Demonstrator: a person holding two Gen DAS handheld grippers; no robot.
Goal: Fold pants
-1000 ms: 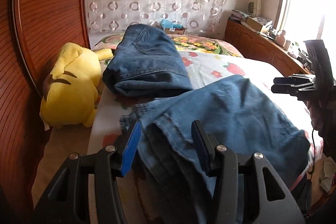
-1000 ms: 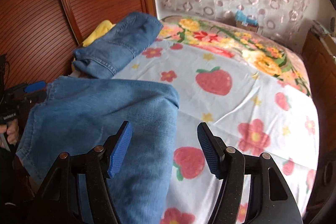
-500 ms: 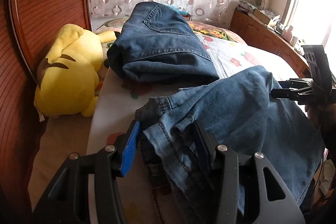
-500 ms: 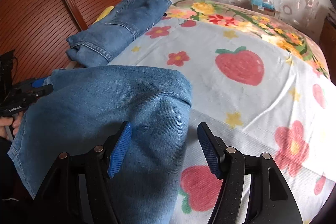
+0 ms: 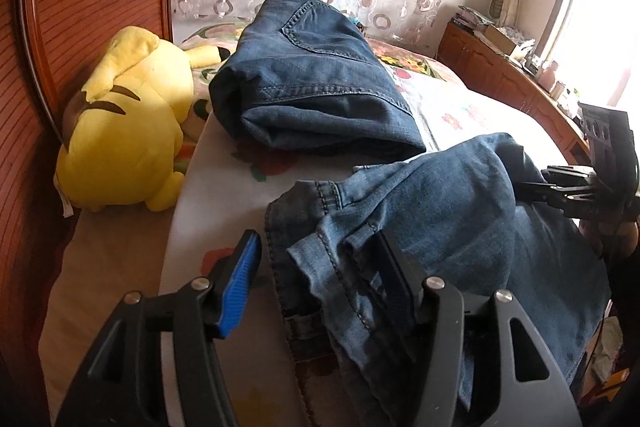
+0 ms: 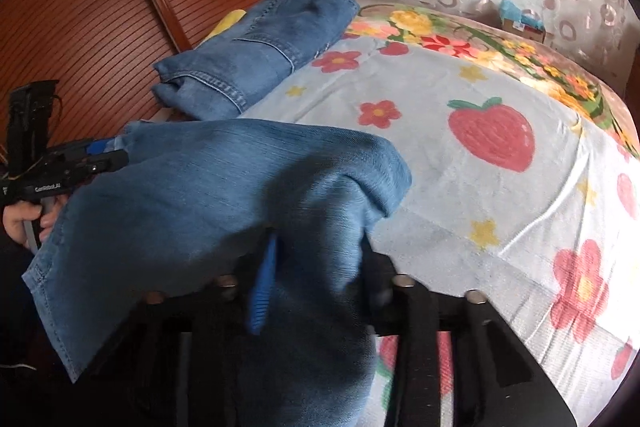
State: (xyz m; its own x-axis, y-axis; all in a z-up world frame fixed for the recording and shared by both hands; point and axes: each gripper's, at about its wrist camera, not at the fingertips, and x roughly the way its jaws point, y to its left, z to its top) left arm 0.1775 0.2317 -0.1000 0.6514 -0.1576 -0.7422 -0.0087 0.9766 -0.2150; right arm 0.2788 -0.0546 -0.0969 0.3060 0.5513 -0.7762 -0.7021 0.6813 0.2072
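Note:
Light blue jeans lie crumpled at the near edge of the bed, their legs hanging off it. My left gripper straddles the waistband; its jaws are opening. The blue left pad stands apart from the cloth, and denim drapes over the right finger. My right gripper is closing, with a fold of the jeans bunched between its pads. Each gripper also shows in the other's view: the right gripper and the left gripper, with a hand under it.
A folded pair of darker jeans lies further up the bed beside a yellow plush toy. The strawberry-and-flower sheet stretches to the right. A wooden headboard stands at left, a cluttered sideboard under the window.
Both grippers sank toward the bed with the jeans. The right jaws closed from wide onto the denim fold. The left jaws widened slightly, and the waistband slumped onto the sheet.

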